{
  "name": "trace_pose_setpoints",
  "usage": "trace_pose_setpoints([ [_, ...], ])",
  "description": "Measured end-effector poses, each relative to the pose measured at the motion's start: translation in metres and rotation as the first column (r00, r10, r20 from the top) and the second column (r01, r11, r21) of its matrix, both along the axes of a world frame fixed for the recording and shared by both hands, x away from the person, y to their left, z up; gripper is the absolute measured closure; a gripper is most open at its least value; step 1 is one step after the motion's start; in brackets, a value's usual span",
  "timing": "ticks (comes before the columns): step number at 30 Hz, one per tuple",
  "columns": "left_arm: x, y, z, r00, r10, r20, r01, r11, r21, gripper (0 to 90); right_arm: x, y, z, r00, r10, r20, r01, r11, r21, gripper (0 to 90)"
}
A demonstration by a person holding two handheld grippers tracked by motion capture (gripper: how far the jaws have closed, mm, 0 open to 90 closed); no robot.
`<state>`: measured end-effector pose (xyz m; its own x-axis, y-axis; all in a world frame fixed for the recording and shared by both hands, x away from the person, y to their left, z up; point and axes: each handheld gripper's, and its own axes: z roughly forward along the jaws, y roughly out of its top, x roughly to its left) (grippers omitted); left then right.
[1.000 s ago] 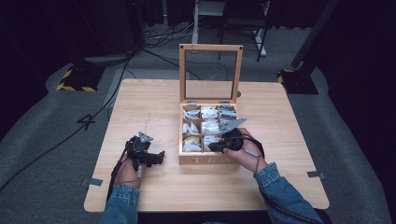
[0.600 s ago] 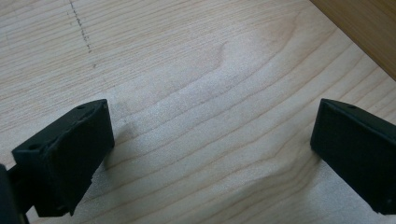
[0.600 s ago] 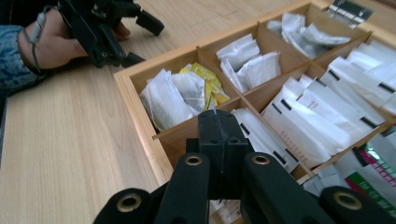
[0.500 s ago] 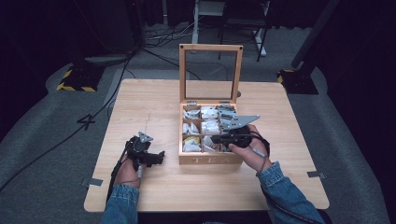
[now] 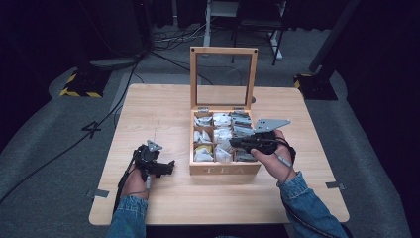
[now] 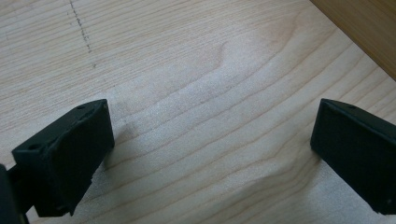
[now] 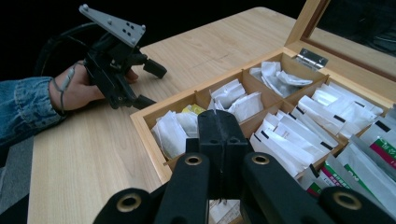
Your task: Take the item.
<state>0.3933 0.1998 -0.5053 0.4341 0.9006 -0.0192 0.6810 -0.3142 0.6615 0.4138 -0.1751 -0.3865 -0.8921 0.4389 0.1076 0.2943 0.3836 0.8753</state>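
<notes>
1. The wooden tea box point(image 5: 225, 168) stood near the middle of the table point(image 5: 163, 106), a little toward the right edge, with its glass lid point(image 5: 224, 77) standing upright at the far side.
2. The box was divided into compartments, and paper tea bags point(image 7: 289, 135) lay in them; some white ones stood on edge in the near-left compartment point(image 7: 175, 128).
3. The right gripper point(image 5: 236, 143) hovered over the front rows of the box, coming in from the right side. In the right gripper view its two jaws were pressed together, and a small scrap of paper seemed to show under them, but I could not tell if a bag was really held.
4. The left gripper point(image 5: 168, 166) rested on the table near the front-left corner of the box, apart from it. In the left gripper view its jaws stood wide apart with only bare wood between them.
5. I judged that the step in hand was to take one tea bag out of the box.
6. To do it well, the jaws should catch only one bag by its upper edge, not two together.
7. The lift should go straight up, so that the bag does not drag on the thin dividers point(image 7: 261, 119).
8. The left gripper could steady the front wall if the box began to slide.
</notes>
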Motion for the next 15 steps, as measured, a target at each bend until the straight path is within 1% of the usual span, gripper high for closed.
trace_pose_setpoints([
  [7,0.000,0.000,0.000,1.0000,0.000,0.000,0.000,1.0000,0.000,0.0,-0.004,-0.008,0.009,0.9997,-0.009,0.020,0.009,0.999,0.035,90.0],
  [15,0.000,0.000,0.000,1.0000,-0.001,0.000,0.001,1.0000,0.000,0.0,-0.006,-0.025,0.017,0.9981,-0.049,0.036,0.047,0.997,0.062,90.0],
])
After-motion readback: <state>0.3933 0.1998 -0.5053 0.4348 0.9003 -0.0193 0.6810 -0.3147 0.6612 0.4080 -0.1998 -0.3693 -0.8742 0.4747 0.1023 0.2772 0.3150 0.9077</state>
